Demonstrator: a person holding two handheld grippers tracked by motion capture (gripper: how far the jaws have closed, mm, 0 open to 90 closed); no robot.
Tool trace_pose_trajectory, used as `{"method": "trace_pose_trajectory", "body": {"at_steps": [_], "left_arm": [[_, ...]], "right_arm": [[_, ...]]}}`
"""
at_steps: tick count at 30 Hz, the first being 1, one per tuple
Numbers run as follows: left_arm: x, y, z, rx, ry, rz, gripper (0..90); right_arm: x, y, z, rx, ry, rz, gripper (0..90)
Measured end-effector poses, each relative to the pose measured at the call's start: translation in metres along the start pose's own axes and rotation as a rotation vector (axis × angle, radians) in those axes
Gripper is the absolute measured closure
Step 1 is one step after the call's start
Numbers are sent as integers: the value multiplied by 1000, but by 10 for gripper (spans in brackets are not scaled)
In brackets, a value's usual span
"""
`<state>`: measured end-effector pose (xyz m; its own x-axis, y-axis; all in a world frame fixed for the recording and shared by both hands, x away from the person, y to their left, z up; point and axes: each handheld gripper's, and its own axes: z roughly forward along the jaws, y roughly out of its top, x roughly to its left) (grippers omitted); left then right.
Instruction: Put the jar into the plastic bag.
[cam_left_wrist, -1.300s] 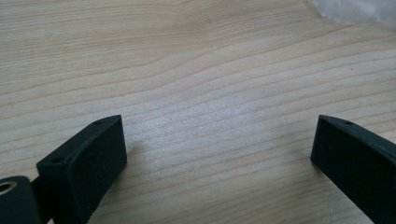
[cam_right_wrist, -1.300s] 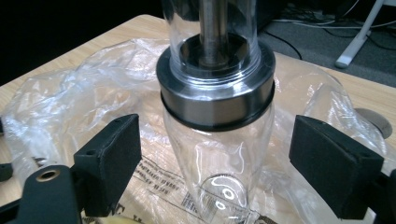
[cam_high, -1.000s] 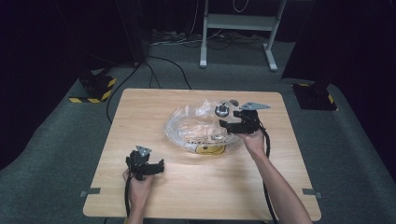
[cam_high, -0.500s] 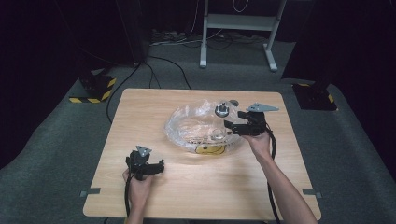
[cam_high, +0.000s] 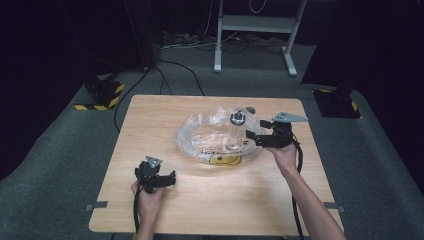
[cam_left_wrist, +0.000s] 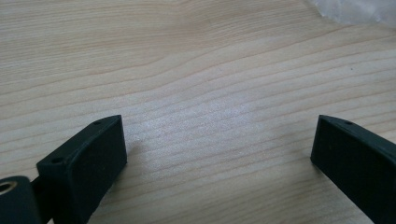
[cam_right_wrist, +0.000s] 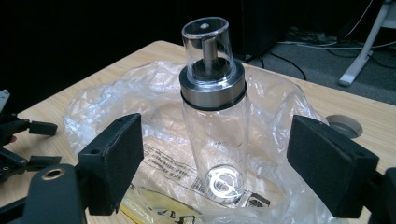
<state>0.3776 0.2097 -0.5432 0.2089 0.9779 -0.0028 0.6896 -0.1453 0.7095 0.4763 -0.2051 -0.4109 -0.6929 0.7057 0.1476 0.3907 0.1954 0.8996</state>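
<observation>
Item: clear glass bottle (cam_right_wrist: 214, 126) with steel collar and transparent cap, upright inside an open plastic bag (cam_right_wrist: 275, 107) at centre of the counter (cam_high: 210, 195).

Right gripper (cam_right_wrist: 215, 158): jaws apart, just been narrowing, bottle between them but pads not touching; in the high view it sits at the bag's right edge.

Handling, as judged: centre the pads on the glass body below the collar, keep clear of bag film, close squarely.

Left gripper (cam_left_wrist: 219, 154): jaws wide apart over bare wood, lower left.
</observation>
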Motion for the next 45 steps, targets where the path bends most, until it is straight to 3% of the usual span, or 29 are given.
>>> {"method": "trace_pose_trajectory", "body": {"at_steps": [45], "left_arm": [[0,0,0,0,0,0,36]], "right_arm": [[-8,-31,-71,-81,2,61,193]]}}
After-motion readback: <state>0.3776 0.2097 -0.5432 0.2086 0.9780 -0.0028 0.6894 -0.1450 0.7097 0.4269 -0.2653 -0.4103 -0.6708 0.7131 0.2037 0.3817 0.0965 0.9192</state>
